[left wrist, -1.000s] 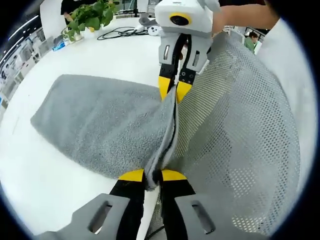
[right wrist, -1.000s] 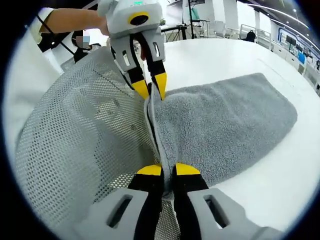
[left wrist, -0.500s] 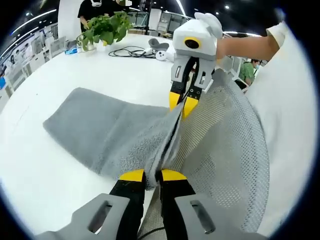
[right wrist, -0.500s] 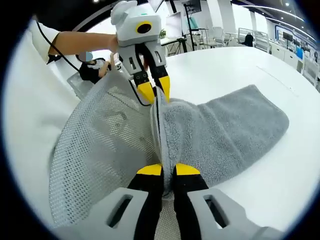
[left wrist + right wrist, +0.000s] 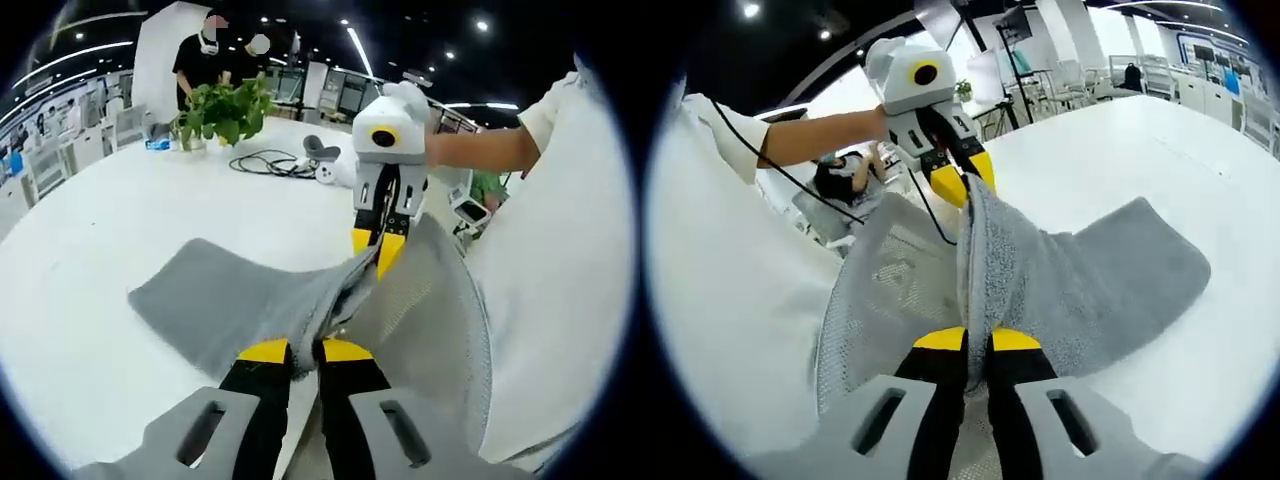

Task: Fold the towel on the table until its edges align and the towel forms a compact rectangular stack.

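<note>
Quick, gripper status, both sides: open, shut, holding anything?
Left gripper: shut on the near edge of the grey towel, which is lifted off the white table.
Right gripper: shut on the same towel edge.

The towel [image 5: 250,300] I hold is grey: its upper face is a plain fuzzy pile, while the underside shows a paler grey mesh of small dots. My jaws are black with bright yellow tips, set on grey mounts. My other gripper [image 5: 385,240] has the same yellow tips under a white housing with a yellow ring. The bench [image 5: 90,230] is plain white. My sleeve [image 5: 560,250] is white too. Further back stand a green leafy plant [image 5: 222,108] and a black cable [image 5: 265,163].
</note>
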The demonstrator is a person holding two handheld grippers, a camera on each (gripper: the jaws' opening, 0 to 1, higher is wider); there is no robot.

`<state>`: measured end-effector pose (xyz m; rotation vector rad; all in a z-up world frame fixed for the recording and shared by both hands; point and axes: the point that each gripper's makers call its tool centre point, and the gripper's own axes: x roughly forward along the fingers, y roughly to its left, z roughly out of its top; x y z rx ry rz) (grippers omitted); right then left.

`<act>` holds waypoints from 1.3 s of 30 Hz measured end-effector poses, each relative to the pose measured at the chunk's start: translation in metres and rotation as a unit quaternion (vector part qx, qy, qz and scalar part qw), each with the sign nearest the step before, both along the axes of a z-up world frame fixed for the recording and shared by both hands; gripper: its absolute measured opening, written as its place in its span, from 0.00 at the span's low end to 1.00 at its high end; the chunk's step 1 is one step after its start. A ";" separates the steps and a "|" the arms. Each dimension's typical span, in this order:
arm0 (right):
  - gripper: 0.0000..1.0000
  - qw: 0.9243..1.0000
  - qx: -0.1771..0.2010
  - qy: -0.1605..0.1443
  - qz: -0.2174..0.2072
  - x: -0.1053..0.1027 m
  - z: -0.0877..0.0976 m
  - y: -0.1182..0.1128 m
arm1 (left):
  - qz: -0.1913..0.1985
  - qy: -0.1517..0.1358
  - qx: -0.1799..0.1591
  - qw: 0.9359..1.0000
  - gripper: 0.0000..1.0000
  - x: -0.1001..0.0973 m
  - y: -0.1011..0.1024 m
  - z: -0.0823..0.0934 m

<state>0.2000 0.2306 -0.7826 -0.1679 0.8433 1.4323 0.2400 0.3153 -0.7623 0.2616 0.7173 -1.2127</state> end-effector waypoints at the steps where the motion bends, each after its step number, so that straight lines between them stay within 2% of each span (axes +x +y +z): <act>1: 0.04 1.000 0.003 0.002 -0.001 0.002 0.003 0.000 | 0.001 0.000 -0.003 1.000 0.10 0.001 0.000 0.003; 6: 0.04 1.000 0.014 -0.013 -0.017 0.022 0.020 -0.001 | 0.009 -0.006 -0.019 1.000 0.10 0.013 0.000 0.019; 10: 0.04 0.998 0.023 -0.046 -0.037 0.045 0.036 -0.003 | 0.024 -0.009 -0.036 0.999 0.10 0.028 0.000 0.031; 11: 0.04 0.996 0.025 -0.064 -0.050 0.055 0.040 -0.004 | 0.030 -0.009 -0.041 0.999 0.10 0.032 0.000 0.034; 14: 0.04 0.995 0.025 -0.069 -0.063 0.069 0.044 -0.006 | 0.045 -0.005 -0.050 0.998 0.10 0.043 -0.002 0.039; 15: 0.04 0.995 0.023 -0.073 -0.067 0.074 0.045 -0.006 | 0.056 0.005 -0.052 0.997 0.10 0.049 -0.003 0.038; 18: 0.04 0.993 0.015 -0.087 -0.080 0.088 0.045 -0.007 | 0.068 0.007 -0.051 0.996 0.10 0.061 -0.003 0.036; 22: 0.04 0.992 0.002 -0.098 -0.081 0.098 0.042 -0.008 | 0.077 0.006 -0.046 0.996 0.10 0.072 -0.005 0.035; 24: 0.05 0.990 -0.009 -0.116 -0.076 0.104 0.040 -0.010 | 0.079 0.009 -0.042 0.996 0.10 0.076 -0.006 0.033; 26: 0.05 0.990 -0.014 -0.121 -0.074 0.109 0.040 -0.011 | 0.083 0.008 -0.039 0.996 0.10 0.082 -0.006 0.031; 28: 0.05 0.986 -0.022 -0.146 -0.072 0.116 0.039 -0.012 | 0.088 0.007 -0.035 0.995 0.10 0.086 -0.006 0.029; 30: 0.05 0.978 -0.042 -0.197 -0.060 0.130 0.037 -0.014 | 0.095 0.003 -0.032 0.995 0.10 0.093 -0.006 0.028; 37: 0.05 0.974 -0.063 -0.214 -0.049 0.139 0.029 -0.011 | 0.120 -0.013 -0.006 0.993 0.10 0.113 -0.003 0.017; 39: 0.05 0.972 -0.071 -0.220 -0.046 0.143 0.026 -0.010 | 0.127 -0.008 -0.001 0.992 0.10 0.117 -0.002 0.013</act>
